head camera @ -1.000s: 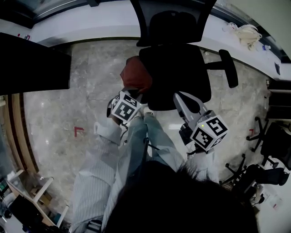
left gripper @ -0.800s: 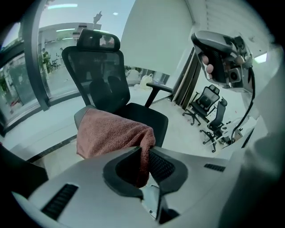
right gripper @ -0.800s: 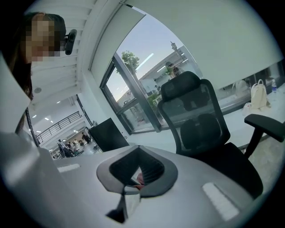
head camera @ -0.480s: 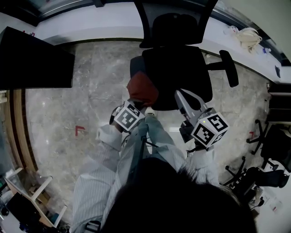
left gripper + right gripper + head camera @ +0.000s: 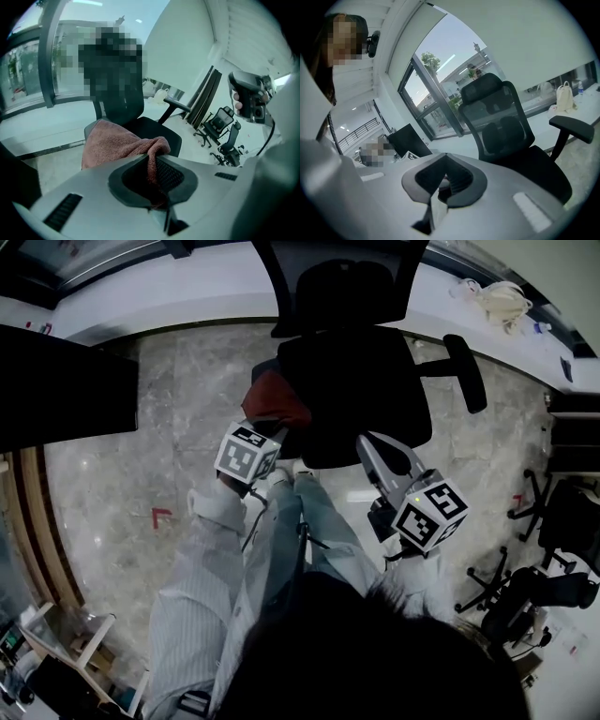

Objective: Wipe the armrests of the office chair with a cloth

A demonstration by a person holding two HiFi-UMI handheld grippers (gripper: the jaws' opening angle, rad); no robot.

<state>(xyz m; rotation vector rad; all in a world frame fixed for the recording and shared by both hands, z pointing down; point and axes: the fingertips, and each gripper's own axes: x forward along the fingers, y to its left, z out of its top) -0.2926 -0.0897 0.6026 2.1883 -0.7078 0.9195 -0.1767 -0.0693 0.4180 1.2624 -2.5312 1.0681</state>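
A black office chair (image 5: 352, 381) stands on the marble floor in front of me. A red-brown cloth (image 5: 272, 399) is draped over its left armrest and hides it. My left gripper (image 5: 270, 426) is shut on a fold of the cloth (image 5: 117, 143), which runs from its jaws (image 5: 157, 173) out over the armrest beside the seat (image 5: 157, 129). The bare right armrest (image 5: 466, 371) sticks out to the right. My right gripper (image 5: 372, 448) hovers at the seat's front edge, shut on nothing (image 5: 445, 180), and faces the chair back (image 5: 501, 122).
A dark panel (image 5: 66, 381) lies at the left. A white ledge (image 5: 187, 287) runs along the window, with a pale bag (image 5: 502, 301) on it. More office chairs (image 5: 525, 596) stand at the right. My striped trouser legs (image 5: 281, 531) are just below the seat.
The left gripper drew the cloth along the left armrest toward me, then pushed it back away. The right gripper stayed in place.
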